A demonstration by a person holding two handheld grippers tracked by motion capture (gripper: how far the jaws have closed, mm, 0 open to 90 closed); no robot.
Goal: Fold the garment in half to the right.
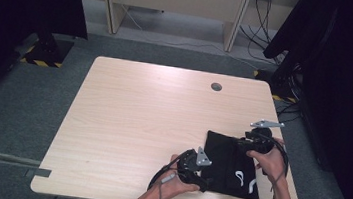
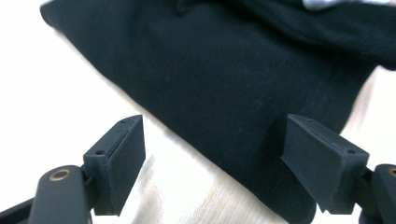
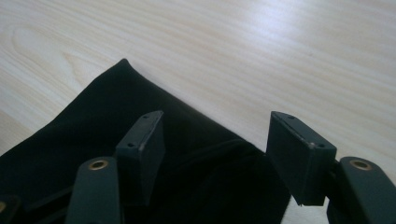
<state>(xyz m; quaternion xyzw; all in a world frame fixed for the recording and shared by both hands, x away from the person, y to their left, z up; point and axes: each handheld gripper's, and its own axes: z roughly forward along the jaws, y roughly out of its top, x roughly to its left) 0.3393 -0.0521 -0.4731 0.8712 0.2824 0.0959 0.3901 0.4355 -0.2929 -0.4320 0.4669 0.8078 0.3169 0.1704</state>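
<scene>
Pale wood-grain laminate covers the rectangular bench (image 1: 126,124), and the folded black fabric garment with a small white printed mark (image 1: 230,163) lies flat on it near the front right corner, its near edge close to the bench's front edge. The left gripper (image 1: 196,168) sits at the garment's left edge, its fingers (image 2: 119,163) spread with the cloth's border running between them, no pad pressing on it as far as the left gripper view shows. The right gripper (image 1: 255,138) hangs over the garment's far right corner, its fingers (image 3: 299,156) likewise spread, the folded corner lying under and between them but not pinched. The chief risk, as I judge it, is that a closing finger catches just the top layer, so the fold peels open when lifted. Another is that the two grippers pull unevenly and drag the whole garment toward the front edge, where it could slide off. A finger driven down against the hard bench could also skid and bunch the cloth instead of gripping it.
</scene>
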